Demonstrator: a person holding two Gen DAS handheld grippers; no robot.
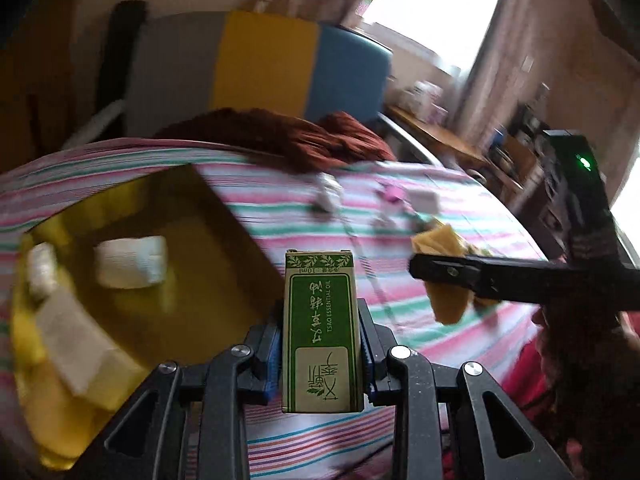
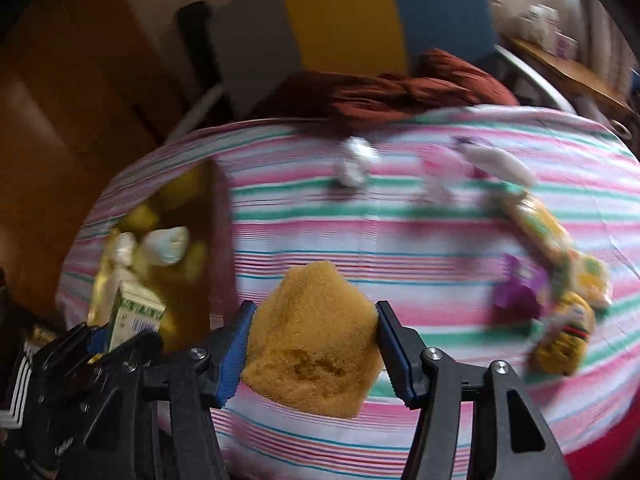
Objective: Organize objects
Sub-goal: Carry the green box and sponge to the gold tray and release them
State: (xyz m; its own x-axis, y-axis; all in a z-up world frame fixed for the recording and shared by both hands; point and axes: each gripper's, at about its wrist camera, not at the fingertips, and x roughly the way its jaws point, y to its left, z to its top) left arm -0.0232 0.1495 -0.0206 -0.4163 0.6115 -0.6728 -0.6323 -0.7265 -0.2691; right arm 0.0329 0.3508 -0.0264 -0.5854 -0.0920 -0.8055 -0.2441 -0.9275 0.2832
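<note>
My left gripper (image 1: 320,344) is shut on a green and beige essential-oil box (image 1: 320,332), held upright above the striped cloth next to the yellow tray (image 1: 200,280). It also shows in the right wrist view (image 2: 134,314). My right gripper (image 2: 314,344) is shut on a yellow-brown sponge (image 2: 316,336), held above the cloth; in the left wrist view the sponge (image 1: 444,272) hangs from that gripper's black fingers (image 1: 452,270). The tray holds a white packet (image 1: 132,262) and other pale packets.
Loose items lie on the pink, green and white striped cloth (image 2: 400,240): a white crumpled item (image 2: 354,164), a pink one (image 2: 440,168), a purple box (image 2: 516,292), yellow packets (image 2: 560,264). A rust-red cloth (image 2: 400,88) lies at the far edge, with coloured panels behind.
</note>
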